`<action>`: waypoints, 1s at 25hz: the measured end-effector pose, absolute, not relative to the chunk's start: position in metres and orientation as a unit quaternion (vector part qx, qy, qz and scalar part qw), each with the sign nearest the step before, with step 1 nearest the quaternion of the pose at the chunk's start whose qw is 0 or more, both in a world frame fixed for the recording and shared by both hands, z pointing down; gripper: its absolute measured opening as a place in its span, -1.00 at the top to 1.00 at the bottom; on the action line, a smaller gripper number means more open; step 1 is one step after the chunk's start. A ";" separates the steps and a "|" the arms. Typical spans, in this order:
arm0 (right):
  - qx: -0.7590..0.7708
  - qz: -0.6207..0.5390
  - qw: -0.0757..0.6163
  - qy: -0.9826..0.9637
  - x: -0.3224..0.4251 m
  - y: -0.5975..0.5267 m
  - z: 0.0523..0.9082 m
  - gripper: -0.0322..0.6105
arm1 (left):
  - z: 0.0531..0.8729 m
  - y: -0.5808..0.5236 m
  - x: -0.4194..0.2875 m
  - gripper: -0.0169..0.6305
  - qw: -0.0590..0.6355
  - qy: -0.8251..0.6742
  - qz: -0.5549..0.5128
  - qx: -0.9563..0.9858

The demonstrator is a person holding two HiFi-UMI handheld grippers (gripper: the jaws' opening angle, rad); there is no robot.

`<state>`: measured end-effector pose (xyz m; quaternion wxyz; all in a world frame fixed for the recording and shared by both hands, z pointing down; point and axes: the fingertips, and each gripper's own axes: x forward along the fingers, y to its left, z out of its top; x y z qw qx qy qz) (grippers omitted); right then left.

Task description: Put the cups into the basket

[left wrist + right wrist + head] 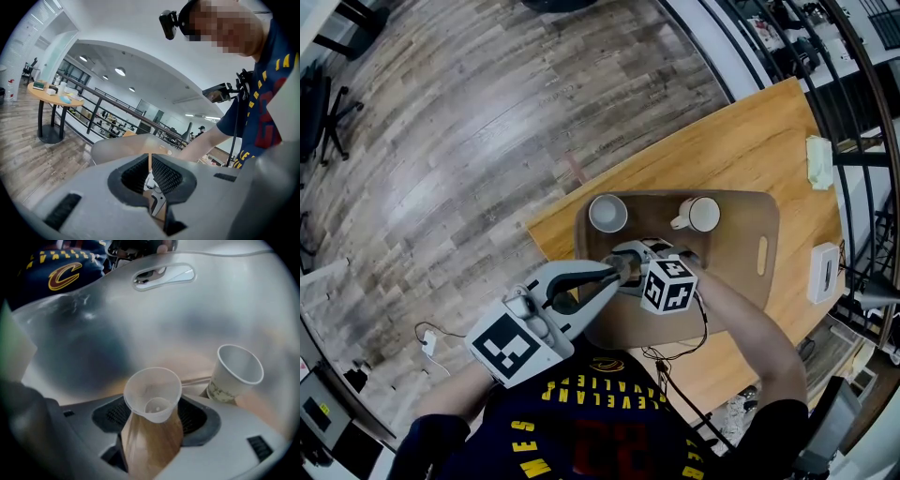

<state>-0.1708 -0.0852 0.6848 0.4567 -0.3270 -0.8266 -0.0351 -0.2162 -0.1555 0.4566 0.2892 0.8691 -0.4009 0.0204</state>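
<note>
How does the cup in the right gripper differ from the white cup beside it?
The held cup is clear-rimmed with a brown body; the white cup is opaque. The held cup sits clamped in the right gripper; the white cup stands free, ungripped. Both are open-topped.

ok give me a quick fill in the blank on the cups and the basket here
1. The right gripper is shut on a translucent ___.
2. In the head view, the white cup and the mug both stand inside the ___.
3. Of those two, only the mug has a ___.
4. All of it rests on a ___ table.
Missing words: cup; basket; handle; wooden.
</note>
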 end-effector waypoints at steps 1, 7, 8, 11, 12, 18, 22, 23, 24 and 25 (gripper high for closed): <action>-0.330 -0.038 0.465 -0.821 -0.167 -0.084 0.688 -0.02 | 0.457 -0.155 -0.217 0.90 0.289 -0.402 0.022 0.869; -0.312 -0.030 0.485 -0.816 -0.159 -0.095 0.687 -0.04 | 0.458 -0.156 -0.217 0.90 0.288 -0.406 0.025 0.867; -0.307 -0.030 0.489 -0.816 -0.157 -0.099 0.685 -0.04 | 0.457 -0.157 -0.217 0.90 0.287 -0.407 0.025 0.867; -0.289 -0.037 0.500 -0.815 -0.147 -0.110 0.678 -0.04 | 0.453 -0.158 -0.218 0.90 0.281 -0.411 0.027 0.867; -0.282 -0.040 0.504 -0.815 -0.143 -0.115 0.674 -0.04 | 0.451 -0.158 -0.218 0.90 0.277 -0.413 0.028 0.867; -0.231 -0.054 0.518 -0.822 -0.117 -0.137 0.646 -0.04 | 0.436 -0.157 -0.211 0.90 0.246 -0.406 0.038 0.879; -0.152 -0.099 0.483 -0.857 -0.119 -0.164 0.602 -0.04 | 0.430 -0.148 -0.202 0.90 0.222 -0.394 0.051 0.890; -0.122 -0.099 0.461 -0.874 -0.122 -0.173 0.584 -0.04 | 0.428 -0.145 -0.199 0.90 0.220 -0.392 0.052 0.892; -0.089 -0.096 0.435 -0.891 -0.125 -0.182 0.564 -0.04 | 0.424 -0.143 -0.194 0.90 0.221 -0.389 0.051 0.893; -0.055 -0.091 0.408 -0.907 -0.126 -0.191 0.543 -0.04 | 0.421 -0.141 -0.190 0.90 0.222 -0.387 0.049 0.894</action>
